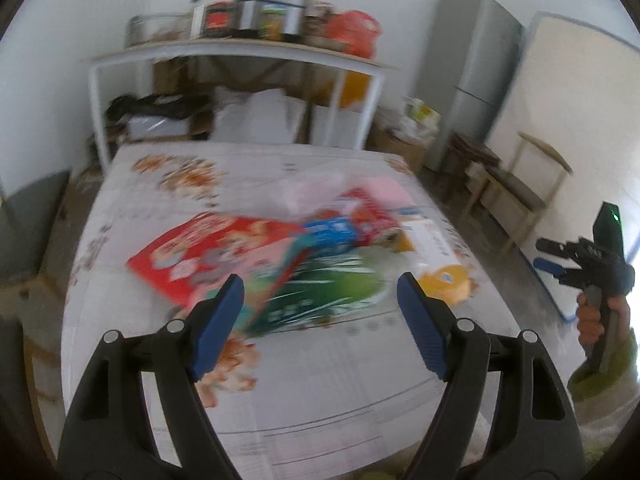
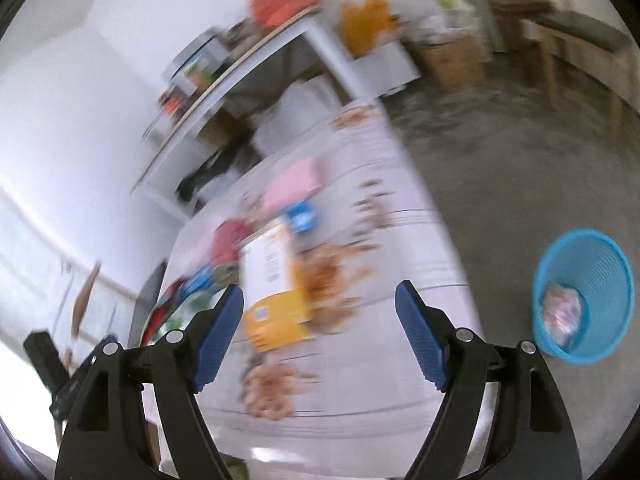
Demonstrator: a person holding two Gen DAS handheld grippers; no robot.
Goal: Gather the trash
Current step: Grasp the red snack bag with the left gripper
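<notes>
Both claws wide and empty above the table (image 1: 320, 400).

Left gripper (image 1: 320, 304) and right gripper (image 2: 319, 312) gaped, gripping nothing; the trash packets (image 1: 280, 264) lay mid-table, the blue bin (image 2: 584, 296) on the floor beside it.

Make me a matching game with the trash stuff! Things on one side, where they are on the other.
Things:
1. blue plastic wastebasket
2. red printed cardboard box
3. crumpled pink wrapper
4. shiny metal pot

Places:
A. on the high shelf by the wall
B. on the concrete floor
C. inside the wastebasket
D. on the flowered tablecloth

Pairs: 1-B, 2-D, 3-C, 4-A
</notes>
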